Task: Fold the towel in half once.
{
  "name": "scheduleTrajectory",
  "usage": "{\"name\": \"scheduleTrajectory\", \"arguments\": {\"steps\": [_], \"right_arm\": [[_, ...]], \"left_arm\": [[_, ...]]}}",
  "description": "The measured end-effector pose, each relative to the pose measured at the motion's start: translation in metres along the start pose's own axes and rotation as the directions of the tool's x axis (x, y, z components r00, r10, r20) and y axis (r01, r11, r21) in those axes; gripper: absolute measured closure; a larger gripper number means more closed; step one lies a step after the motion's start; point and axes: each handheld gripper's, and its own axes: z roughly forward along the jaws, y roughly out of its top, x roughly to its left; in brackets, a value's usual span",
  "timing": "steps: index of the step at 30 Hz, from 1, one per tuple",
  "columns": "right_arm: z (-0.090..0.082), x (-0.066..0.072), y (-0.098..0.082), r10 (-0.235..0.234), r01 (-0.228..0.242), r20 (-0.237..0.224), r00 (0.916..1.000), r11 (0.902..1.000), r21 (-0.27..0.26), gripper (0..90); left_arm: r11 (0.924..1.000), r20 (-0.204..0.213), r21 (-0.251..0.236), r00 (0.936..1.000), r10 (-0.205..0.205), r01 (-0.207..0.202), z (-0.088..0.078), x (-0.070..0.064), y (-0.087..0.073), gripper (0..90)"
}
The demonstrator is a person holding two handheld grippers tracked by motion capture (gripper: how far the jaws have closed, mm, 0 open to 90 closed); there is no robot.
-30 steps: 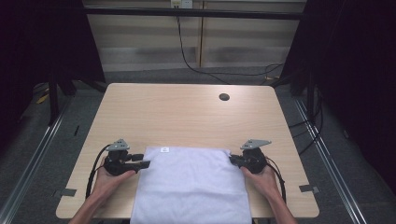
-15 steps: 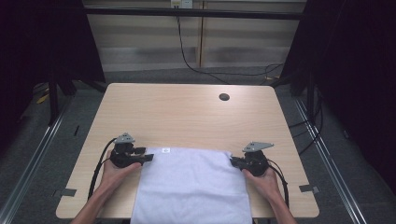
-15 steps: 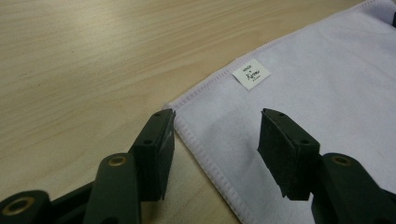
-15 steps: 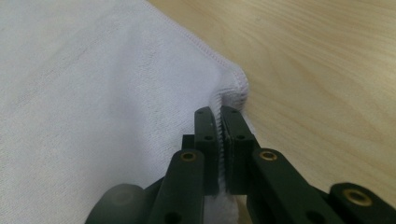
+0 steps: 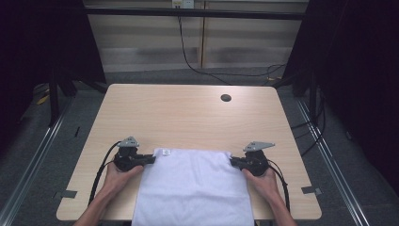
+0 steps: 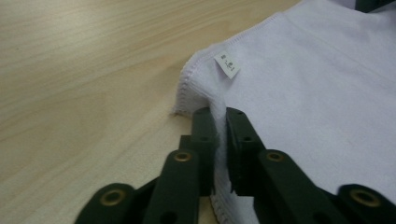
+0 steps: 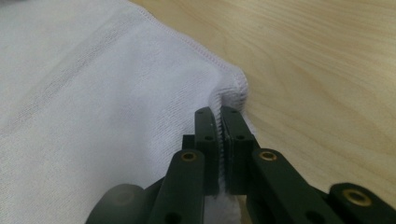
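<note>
**At the near table edge: 2 grippers pinch the far corners of a white cloth**

High view. On the near half of the light wooden table (image 5: 188,113) lies a white cloth (image 5: 193,188), spread flat, its near end hanging over the table's front edge. Left gripper (image 5: 149,159) sits at the cloth's far-left corner, right gripper (image 5: 234,162) at the far-right corner; each is held by a hand coming in from the bottom. A small white tag (image 5: 165,152) lies on the cloth just beside the left gripper's tip. 1 dark round hole (image 5: 226,98) marks the far right part of the tabletop, well apart from the cloth. Cables trail from both grippers toward the front edge.

Left gripper view. Jaws have just been closing and now stand narrow, with a fold of cloth (image 6: 299,93) edge pressed between them. The stitched hem bunches up right ahead of the tips. Tag (image 6: 227,64) lies flat on the cloth a little beyond. Bare wood to the left.

Right gripper view. Jaws nearly together, clamped on the cloth's (image 7: 93,93) hemmed corner; white fabric shows in the thin gap. The corner puckers upward just past the tips. Cloth spreads left, bare wood right.
</note>
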Motion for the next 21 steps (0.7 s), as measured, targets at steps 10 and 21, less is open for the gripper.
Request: {"name": "scheduleTrajectory", "arguments": {"steps": [10,21], "right_arm": [[-0.010,-0.006,0.007,0.063,-0.069,-0.073,0.9953,0.9943,-0.081,87.7],[-0.034,-0.004,0.048,0.038,-0.055,-0.094,0.9948,0.9820,-0.181,87.8]], "left_arm": [[0.9972,0.047,-0.065,0.9983,-0.034,0.037,-0.014,-0.002,0.003,86.3],[0.9809,0.045,-0.184,0.9974,-0.057,0.064,-0.049,-0.004,0.010,86.3]]}}
